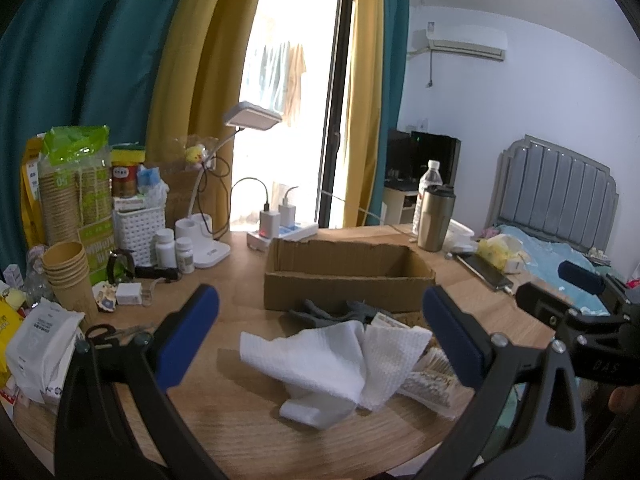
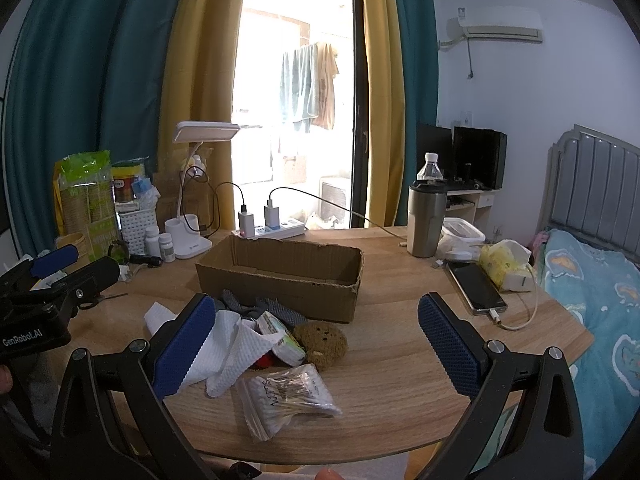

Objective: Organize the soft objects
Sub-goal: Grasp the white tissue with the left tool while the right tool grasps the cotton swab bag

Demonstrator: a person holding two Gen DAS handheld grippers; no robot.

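Left gripper (image 1: 320,320) is gaping wide, empty, with the white paper towel (image 1: 320,356) lying low in the frame's centre between its fingers. Right gripper (image 2: 316,328) is likewise gaping wide, empty, above the brown plush (image 2: 321,342) and cotton swab bag (image 2: 286,398), with the cardboard box (image 2: 280,280) sitting mid-frame behind.

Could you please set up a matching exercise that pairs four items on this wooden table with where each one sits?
Items:
1. open brown cardboard box
2. round brown plush toy
3. clear bag of cotton swabs
4. black smartphone

Places:
A. nearest the table's front edge
B. right side, cable plugged in
C. mid-table, behind the pile
D. against the box's front wall

Pairs: 1-C, 2-D, 3-A, 4-B
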